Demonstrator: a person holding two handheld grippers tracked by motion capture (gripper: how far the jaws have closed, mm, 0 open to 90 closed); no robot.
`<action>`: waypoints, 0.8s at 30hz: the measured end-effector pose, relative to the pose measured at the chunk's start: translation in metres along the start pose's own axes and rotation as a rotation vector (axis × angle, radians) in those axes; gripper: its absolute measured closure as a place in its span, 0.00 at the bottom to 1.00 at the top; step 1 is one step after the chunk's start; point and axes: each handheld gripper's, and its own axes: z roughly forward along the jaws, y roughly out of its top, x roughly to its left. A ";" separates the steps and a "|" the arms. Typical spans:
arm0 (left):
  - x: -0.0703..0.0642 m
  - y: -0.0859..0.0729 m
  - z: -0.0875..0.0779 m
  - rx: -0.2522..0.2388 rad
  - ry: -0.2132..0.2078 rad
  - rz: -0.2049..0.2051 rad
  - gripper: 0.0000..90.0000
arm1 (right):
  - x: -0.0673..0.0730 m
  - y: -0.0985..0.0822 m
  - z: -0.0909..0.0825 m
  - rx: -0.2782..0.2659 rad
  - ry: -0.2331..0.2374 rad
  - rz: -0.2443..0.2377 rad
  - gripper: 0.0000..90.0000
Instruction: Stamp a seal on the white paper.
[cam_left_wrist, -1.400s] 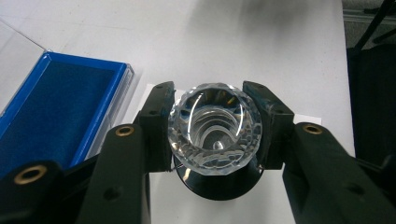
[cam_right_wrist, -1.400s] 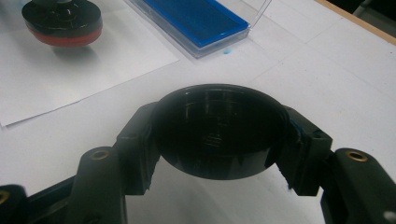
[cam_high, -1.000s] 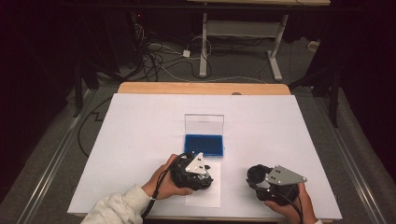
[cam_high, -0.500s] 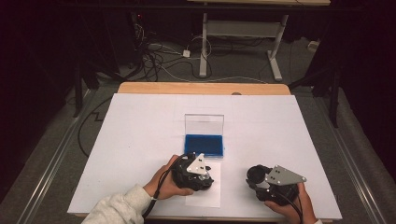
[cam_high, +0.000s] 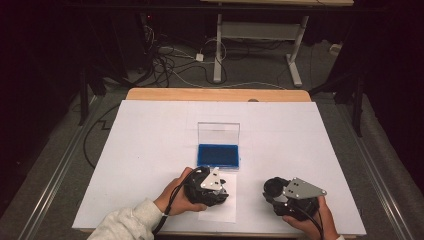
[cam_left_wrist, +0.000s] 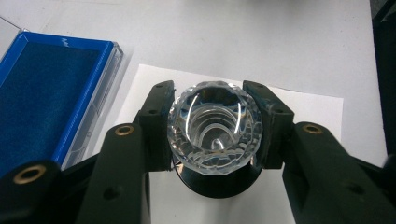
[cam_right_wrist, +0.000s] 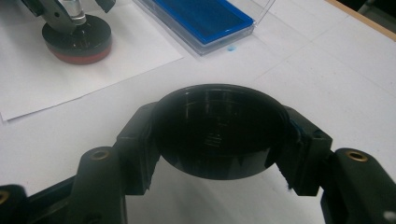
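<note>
On the white worktop (cam_high: 150, 150), I hold two claws just in front of the open blue-lined case (cam_high: 218, 154), my landmark here. The case lies near the middle of the worktop, with its clear lid (cam_high: 218, 133) standing upright along its far edge.

My left claw (cam_left_wrist: 214, 135) sits just in front of the case, over a sheet of white paper (cam_left_wrist: 308, 112) that lies beside the case's near edge. Its two black jaws are pinched on a faceted clear glass knob (cam_left_wrist: 214, 133), one pad pressed against each side of the cut rim. Below the glass, a round black base (cam_left_wrist: 219, 184) rests on the paper. From the right gripper view, that base (cam_right_wrist: 77, 39) shows a red band around its lower edge and a metal stem rising from its top, and it stands on the paper in front of the case (cam_right_wrist: 201, 18).

My right claw (cam_right_wrist: 219, 135) is in front of the case and off to its right, well clear of the paper. Its jaws are clamped on a round black cap (cam_right_wrist: 219, 130), hollow side facing the camera, held just above the bare worktop.

In the high view, both hands grip their tools near the front edge of the worktop, the left claw (cam_high: 214, 187) closer to the case than the right claw (cam_high: 280, 192).
</note>
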 end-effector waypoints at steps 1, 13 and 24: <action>0.000 0.000 0.000 0.004 0.002 0.005 0.61 | 0.000 0.000 0.000 0.001 -0.001 -0.001 0.43; 0.001 0.003 0.000 0.026 -0.003 0.000 0.61 | 0.000 0.000 0.000 -0.002 -0.004 -0.002 0.43; 0.001 0.003 0.000 0.030 -0.006 -0.007 0.61 | 0.000 0.000 0.000 0.001 0.000 -0.003 0.43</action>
